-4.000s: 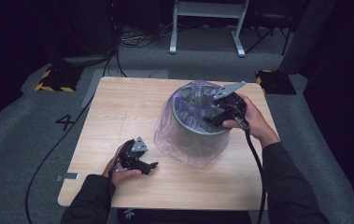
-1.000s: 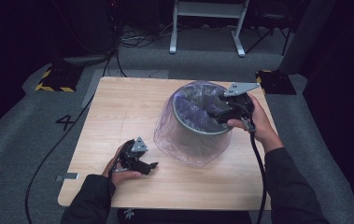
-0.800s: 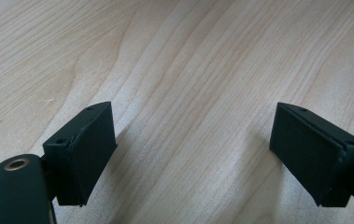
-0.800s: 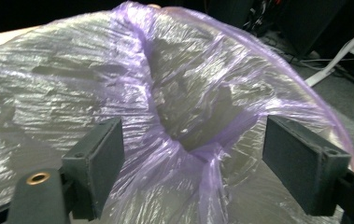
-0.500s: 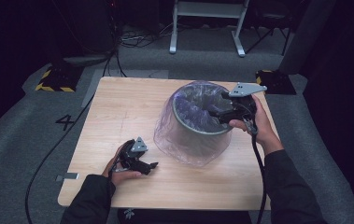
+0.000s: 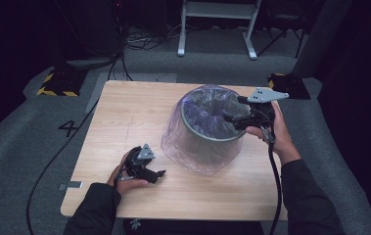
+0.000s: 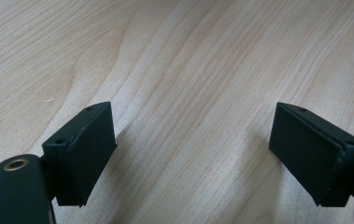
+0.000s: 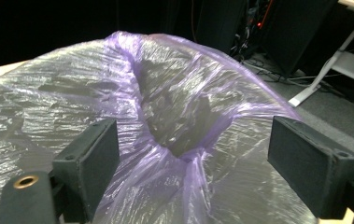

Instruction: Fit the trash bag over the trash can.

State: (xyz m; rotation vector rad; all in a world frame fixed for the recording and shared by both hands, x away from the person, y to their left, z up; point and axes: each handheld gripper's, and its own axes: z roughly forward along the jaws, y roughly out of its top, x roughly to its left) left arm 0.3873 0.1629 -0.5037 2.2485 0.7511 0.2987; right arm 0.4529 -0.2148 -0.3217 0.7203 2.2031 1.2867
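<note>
High view: I am seeing the left hand-held gripper [image 6: 146, 164] lying low on the bench [image 6: 124, 117] near the front edge, my left hand [image 6: 124, 178] curled under it, forearm coming in from the bottom. The right hand-held gripper [image 6: 239, 117] is hovering over the right rim of the grey bucket [image 6: 207, 134], which is standing right of the bench's centre with a translucent purple bag [image 6: 197, 156] draped over and around it. The right hand [image 6: 276, 129] is gripping from the bench's right edge. Open wood is lying to the left and behind.

Left gripper view: I am looking at jaws standing wide apart, nothing between them, bare wood grain just below.

Right gripper view: the jaws are spread wide over the crinkled bag [image 8: 174, 116], gripping nothing. The film is dipping into a hollow between them. Dark floor is showing beyond.
</note>
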